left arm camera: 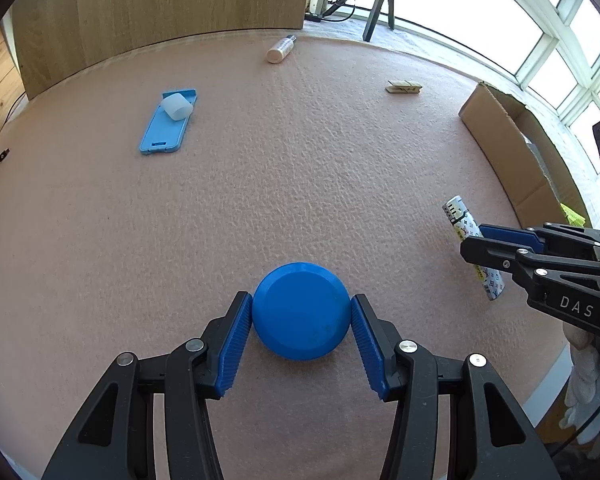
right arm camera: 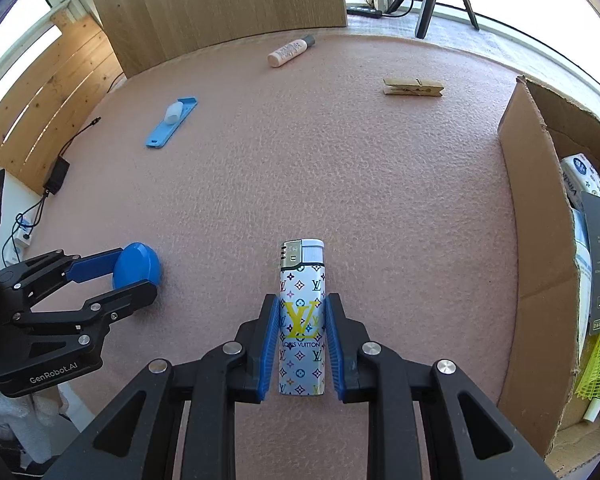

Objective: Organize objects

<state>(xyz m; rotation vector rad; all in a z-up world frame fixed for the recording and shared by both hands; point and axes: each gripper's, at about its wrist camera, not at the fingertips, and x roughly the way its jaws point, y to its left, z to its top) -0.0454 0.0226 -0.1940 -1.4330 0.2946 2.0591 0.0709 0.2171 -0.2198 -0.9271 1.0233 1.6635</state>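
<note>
Pinching going on with both hands: the left claw [left arm camera: 302, 322] has its blue pads tight on either side of a blue puck [left arm camera: 300, 317], low centre of the left view. The right claw [right arm camera: 302, 340] squeezes a patterned lighter [right arm camera: 302, 316] lying flat on the pink surface [right arm camera: 340, 184], low centre in its own view. Further up sit a blue strip [left arm camera: 168, 122], a bottle [left arm camera: 281, 49] and a clothespin [right arm camera: 413, 87]. A cardboard box [right arm camera: 532, 248] stands at the right edge.

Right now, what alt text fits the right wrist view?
The right gripper fingers close on a patterned lighter lying on pink felt. A cardboard box sits right; the left gripper holds a blue disc.
</note>
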